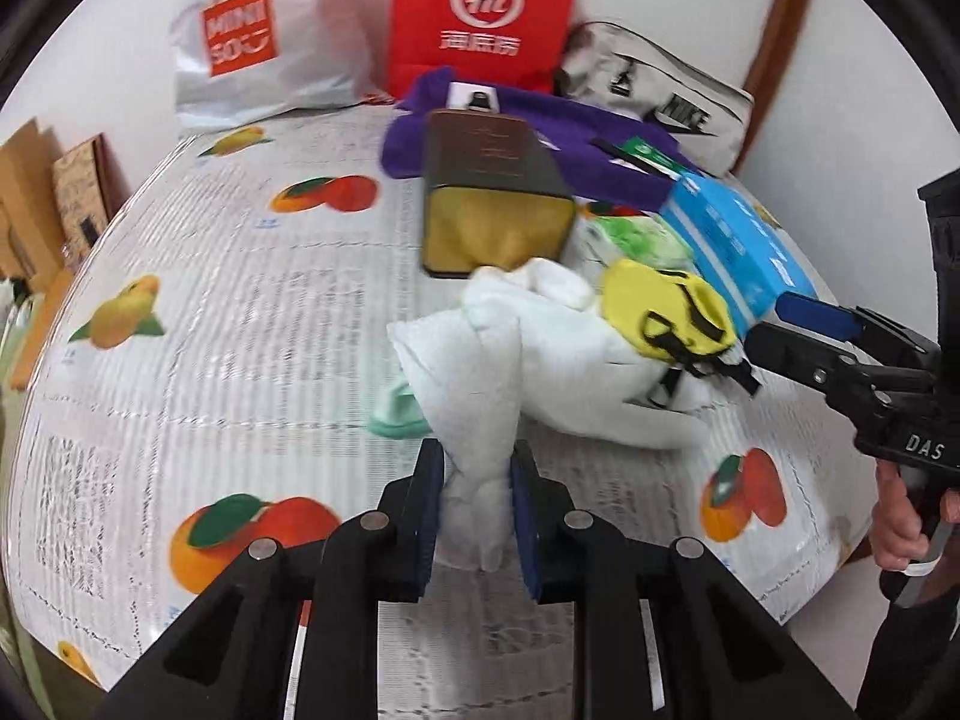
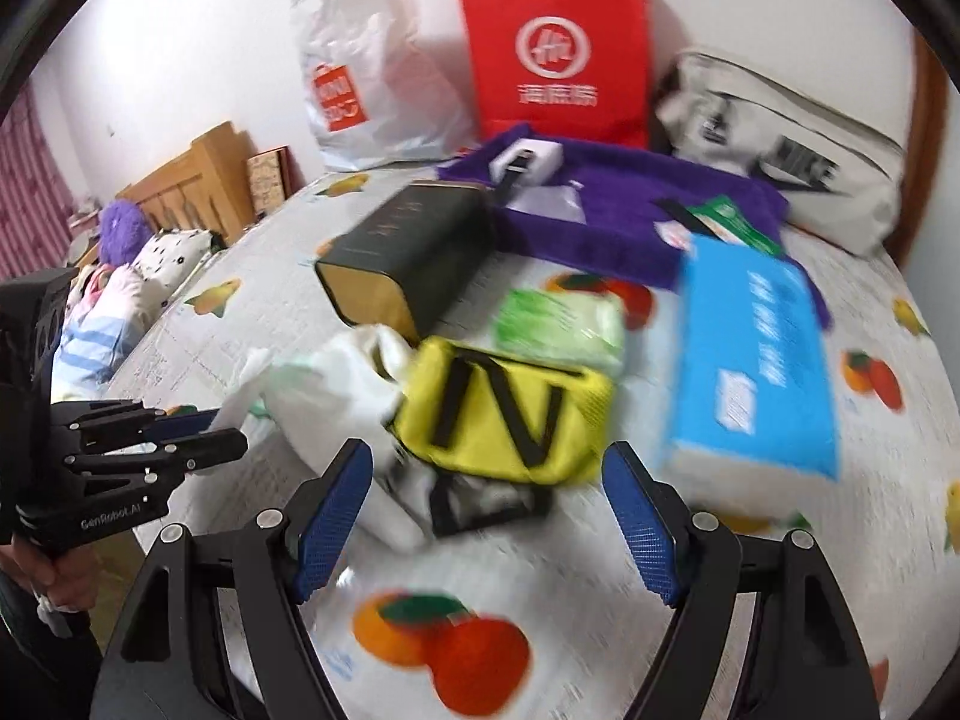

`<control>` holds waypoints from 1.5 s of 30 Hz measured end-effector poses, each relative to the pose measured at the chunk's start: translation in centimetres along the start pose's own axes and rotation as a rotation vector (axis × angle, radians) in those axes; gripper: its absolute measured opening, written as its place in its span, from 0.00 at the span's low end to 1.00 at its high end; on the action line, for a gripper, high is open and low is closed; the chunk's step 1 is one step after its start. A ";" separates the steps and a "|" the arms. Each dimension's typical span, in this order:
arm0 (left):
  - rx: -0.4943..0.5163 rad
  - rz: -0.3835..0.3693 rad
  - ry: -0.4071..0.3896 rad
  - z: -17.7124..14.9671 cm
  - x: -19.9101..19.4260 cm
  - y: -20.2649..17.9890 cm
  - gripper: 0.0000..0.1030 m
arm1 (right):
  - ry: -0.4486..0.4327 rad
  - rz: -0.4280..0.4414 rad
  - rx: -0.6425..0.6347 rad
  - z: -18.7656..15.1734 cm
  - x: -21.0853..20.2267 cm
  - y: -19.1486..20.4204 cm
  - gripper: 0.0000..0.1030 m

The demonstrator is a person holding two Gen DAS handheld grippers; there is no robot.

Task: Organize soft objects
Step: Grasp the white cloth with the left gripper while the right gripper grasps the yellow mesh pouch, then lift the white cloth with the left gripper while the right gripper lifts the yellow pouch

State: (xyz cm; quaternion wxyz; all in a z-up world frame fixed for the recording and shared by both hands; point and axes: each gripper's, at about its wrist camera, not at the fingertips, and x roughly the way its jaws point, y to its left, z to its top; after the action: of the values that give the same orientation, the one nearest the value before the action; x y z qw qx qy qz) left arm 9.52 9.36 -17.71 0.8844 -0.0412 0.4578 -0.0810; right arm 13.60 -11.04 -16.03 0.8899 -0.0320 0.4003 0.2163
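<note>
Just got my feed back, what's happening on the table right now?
A person holds tongs in each hand. The left tongs are shut on an end of the white cloth. The right tongs are open, facing the yellow pouch lying on that cloth. Bags and boxes sit behind, untouched.

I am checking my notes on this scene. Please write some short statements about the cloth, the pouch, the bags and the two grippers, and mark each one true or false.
1. The left gripper is shut on the white cloth. True.
2. The right gripper grips the yellow pouch. False: its jaws stand open, with the pouch ahead of them.
3. The red bag stands against the wall. True.
4. The blue box lies on top of the yellow pouch. False: it lies beside it, on the table.
5. The dark tin stands upright. False: it lies on its side.
</note>
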 end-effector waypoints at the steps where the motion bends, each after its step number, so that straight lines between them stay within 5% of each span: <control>1: -0.011 0.001 0.003 0.0 0.2 0.4 0.21 | 0.000 -0.001 -0.013 0.5 0.6 0.5 0.76; 5: -0.054 -0.010 0.012 -0.2 0.8 1.8 0.20 | 0.012 0.008 -0.033 1.6 2.7 1.8 0.68; 10: -0.077 -0.019 0.018 -0.3 1.2 2.7 0.20 | 0.057 -0.002 -0.032 1.8 5.4 2.4 0.43; 13: -0.084 -0.026 0.022 -0.3 1.4 2.7 0.21 | 0.087 0.007 -0.016 1.6 6.5 2.1 0.39; 19: -0.086 -0.038 0.024 -0.3 1.5 2.6 0.21 | 0.039 0.056 -0.003 1.6 5.3 1.7 0.13; 36: -0.093 -0.101 0.008 -0.7 0.2 0.5 0.21 | -0.055 0.093 -0.009 -2.5 -3.8 1.2 0.10; 45: -0.076 -0.101 0.028 -1.2 0.5 -1.2 0.21 | -0.008 -0.005 0.029 -6.4 -4.4 -2.3 0.11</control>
State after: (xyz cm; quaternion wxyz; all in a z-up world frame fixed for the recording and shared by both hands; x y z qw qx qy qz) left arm 8.67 8.13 -18.62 0.8706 -0.0967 0.4701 -0.1085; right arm 7.52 -16.16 -17.40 0.8925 -0.0191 0.3996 0.2083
